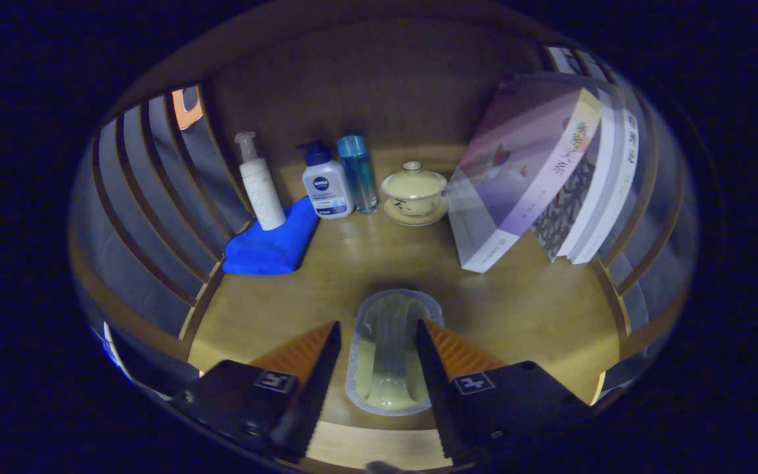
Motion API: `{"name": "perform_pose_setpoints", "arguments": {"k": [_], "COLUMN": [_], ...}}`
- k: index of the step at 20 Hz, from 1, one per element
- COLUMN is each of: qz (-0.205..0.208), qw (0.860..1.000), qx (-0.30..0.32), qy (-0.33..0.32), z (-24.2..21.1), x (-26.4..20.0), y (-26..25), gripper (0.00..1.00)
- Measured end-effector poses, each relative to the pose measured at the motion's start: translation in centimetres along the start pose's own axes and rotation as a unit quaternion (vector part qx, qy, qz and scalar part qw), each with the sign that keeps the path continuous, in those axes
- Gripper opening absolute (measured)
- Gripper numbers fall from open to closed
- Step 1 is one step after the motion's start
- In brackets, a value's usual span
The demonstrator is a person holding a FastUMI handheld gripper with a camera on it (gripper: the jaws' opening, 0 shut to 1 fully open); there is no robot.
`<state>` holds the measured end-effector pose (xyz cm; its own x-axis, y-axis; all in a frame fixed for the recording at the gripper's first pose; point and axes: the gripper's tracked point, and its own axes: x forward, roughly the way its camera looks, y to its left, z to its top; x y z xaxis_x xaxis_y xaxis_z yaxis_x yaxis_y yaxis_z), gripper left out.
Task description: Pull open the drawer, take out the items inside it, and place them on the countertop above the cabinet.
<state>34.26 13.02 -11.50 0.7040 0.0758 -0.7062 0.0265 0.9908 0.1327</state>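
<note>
A clear plastic packet [389, 355] with a crimped rim lies flat on the wooden countertop [524, 309]. My gripper [379, 324] stands open over it, one finger on each side of the packet. A strip of wood shows between the left finger and the packet's edge, and the right finger overlaps its other edge. Neither finger visibly presses on it.
Beyond the fingers, along the back panel, stand a white pump bottle [259, 184] on a folded blue cloth [272, 247], a blue-capped white bottle [326, 184], a slim blue bottle [359, 172] and a lidded cup on a saucer [414, 192]. Leaning books [537, 171] fill the right. Slatted sides close both ends.
</note>
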Motion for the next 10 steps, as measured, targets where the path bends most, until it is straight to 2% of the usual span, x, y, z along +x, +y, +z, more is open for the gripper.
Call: {"name": "perform_pose_setpoints", "arguments": {"k": [2,4,8,10], "qz": [0.009,0.011,0.025,0.024], "qw": [0.999,0.995,0.981,0.970], "qx": [-0.016,-0.037,-0.041,-0.056], "qy": [-0.032,-0.088,-0.187,-0.234], "z": [0.5,1.4,1.8,1.9], "x": [-0.9,-2.7,-8.4,-11.0], "y": [0.5,1.0,2.8,3.3], "gripper": [0.76,0.76,0.78,0.88]}}
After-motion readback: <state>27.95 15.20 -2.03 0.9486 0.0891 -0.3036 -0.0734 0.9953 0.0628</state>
